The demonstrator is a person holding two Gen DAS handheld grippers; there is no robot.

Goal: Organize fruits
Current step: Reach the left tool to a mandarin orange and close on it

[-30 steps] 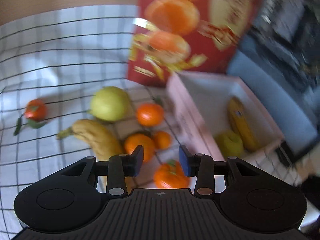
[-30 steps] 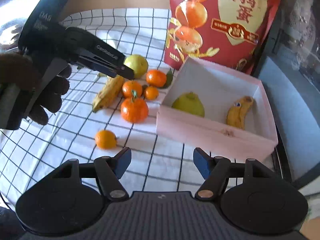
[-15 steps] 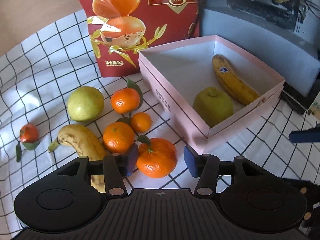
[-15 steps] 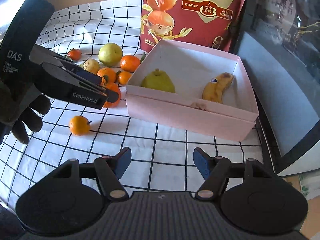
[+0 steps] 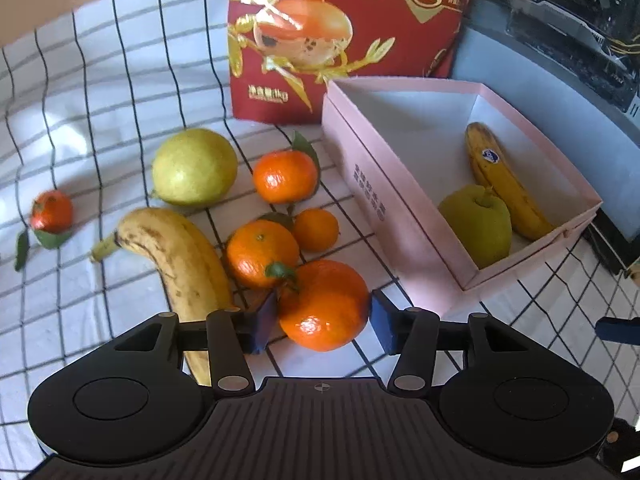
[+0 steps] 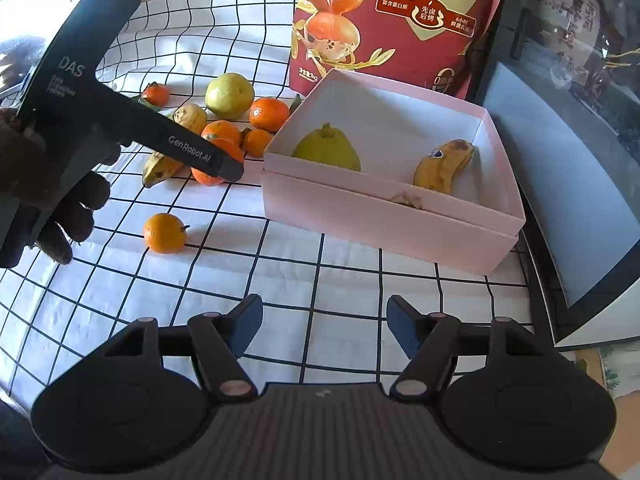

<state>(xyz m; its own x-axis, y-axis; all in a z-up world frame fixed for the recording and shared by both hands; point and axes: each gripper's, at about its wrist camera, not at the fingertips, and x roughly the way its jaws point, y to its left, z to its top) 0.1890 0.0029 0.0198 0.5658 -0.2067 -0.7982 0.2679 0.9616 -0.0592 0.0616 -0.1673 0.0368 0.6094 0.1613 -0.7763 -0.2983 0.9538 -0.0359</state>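
Fruits scattered on checked cloth point(image 5: 100, 92) and partly boxed. Largest mandarin point(image 5: 324, 306), leafy stem at its upper left, low centre of left wrist view, between blue pads of left gripper point(image 5: 322, 316); jaws opening, pads flanking fruit on either side, left pad close against the rind or touching, right pad just beside it, no firm pinch visible. Second mandarin point(image 5: 262, 254) just above and touching the largest; small mandarin point(image 5: 316, 230) to its right; leafed mandarin point(image 5: 285, 176) higher, near pink box point(image 5: 368, 184). Spotted banana point(image 5: 180, 260) curving down left of the cluster, lower end hidden behind gripper body. Yellow-green pear-like fruit point(image 5: 194, 166) upper left of centre. Small reddish mandarin point(image 5: 52, 212) with leaves at far left edge, well apart from the rest. Inside box, right of frame: green pear point(image 5: 476, 224) beside stickered banana point(image 5: 504, 184), touching or nearly so. Red printed bag point(image 5: 344, 40) upright behind box, top of frame.

Right wrist view: right gripper point(image 6: 324, 330) at bottom centre, jaws spread wide over bare cloth, nothing between them. Lone mandarin point(image 6: 165, 233) left of centre, apart from cluster. Gloved hand point(image 6: 52, 200) at left edge gripping handle of left gripper. Box right of centre, pear and banana within, well apart in this view.
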